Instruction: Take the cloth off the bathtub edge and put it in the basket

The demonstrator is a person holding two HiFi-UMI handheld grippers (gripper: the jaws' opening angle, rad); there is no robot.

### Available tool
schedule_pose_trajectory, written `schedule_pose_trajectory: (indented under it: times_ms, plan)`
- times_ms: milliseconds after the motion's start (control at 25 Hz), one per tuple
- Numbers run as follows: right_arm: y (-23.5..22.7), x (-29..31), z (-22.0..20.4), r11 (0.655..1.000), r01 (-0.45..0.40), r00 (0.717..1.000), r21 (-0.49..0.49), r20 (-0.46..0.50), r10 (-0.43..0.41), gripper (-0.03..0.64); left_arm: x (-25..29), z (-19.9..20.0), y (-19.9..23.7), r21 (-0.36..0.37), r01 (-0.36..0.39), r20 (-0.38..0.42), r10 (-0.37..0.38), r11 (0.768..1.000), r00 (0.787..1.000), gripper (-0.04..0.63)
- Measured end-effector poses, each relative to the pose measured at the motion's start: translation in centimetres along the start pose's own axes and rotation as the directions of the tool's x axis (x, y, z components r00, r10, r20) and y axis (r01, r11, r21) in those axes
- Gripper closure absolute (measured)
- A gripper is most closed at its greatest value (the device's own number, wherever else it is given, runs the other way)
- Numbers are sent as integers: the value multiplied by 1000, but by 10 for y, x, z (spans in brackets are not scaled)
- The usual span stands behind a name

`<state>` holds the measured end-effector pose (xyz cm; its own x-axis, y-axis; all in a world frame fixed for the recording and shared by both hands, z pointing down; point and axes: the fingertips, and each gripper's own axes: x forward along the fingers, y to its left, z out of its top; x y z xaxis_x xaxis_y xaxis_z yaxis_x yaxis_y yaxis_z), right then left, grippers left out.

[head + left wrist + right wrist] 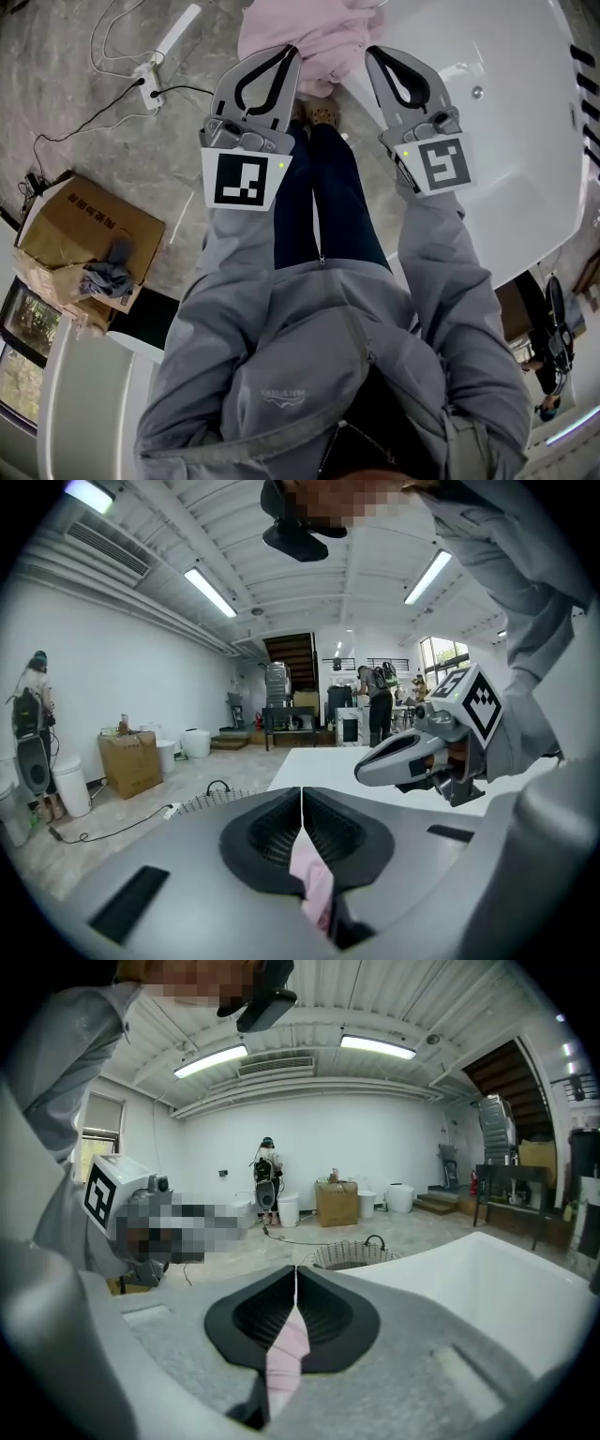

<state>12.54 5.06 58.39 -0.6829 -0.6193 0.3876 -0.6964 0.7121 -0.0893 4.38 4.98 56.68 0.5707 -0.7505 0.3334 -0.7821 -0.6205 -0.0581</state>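
Left gripper (pixel 289 52) and right gripper (pixel 371 52) each pinch the pink cloth (pixel 309 33), jaws pressed together, arms stretched forward side by side beside the bathtub (pixel 506 112).

Left gripper (pixel 292 51), right gripper (pixel 371 52) side by side, jaws tight on cloth (pixel 314 28)

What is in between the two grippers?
In the head view the pink cloth hangs between the left gripper and the right gripper, each shut on a fold. Lower down, the person's dark trouser legs show in the gap.
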Motion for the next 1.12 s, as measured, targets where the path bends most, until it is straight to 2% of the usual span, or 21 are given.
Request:
schedule_pose_trajectory:
  times_ms: [360,400,440,480,520,720,920,1120]
  plan:
    - [3,26,-59,997,-70,981,11,-180,71,570,27,-66,-8,-6,63,-145,-64,998,987,579]
    - [4,28,-65,996,-85,977,25,-194,89,545,30,-73,-9,-15,77,-163,-79,997,983,550]
    - [6,30,-70,994,-103,973,39,-206,109,504,33,-79,-9,-25,93,-184,-96,995,978,470]
    - [7,33,-75,991,-122,967,51,-218,130,445,36,-86,-10,-33,107,-205,-111,994,972,428]
    - [9,35,-80,988,-140,961,60,-232,150,388,38,-93,-10,-39,119,-226,-125,992,966,421]
    - [18,48,-108,975,-216,917,49,-332,220,256,44,-131,-4,-37,153,-360,-156,988,920,321]
    - [27,65,-141,955,-293,853,39,-442,280,170,50,-166,1,-25,180,-468,-171,983,867,273]
    - [25,77,-167,950,-306,805,56,-518,290,158,57,-182,1,-14,197,-516,-176,980,838,265]
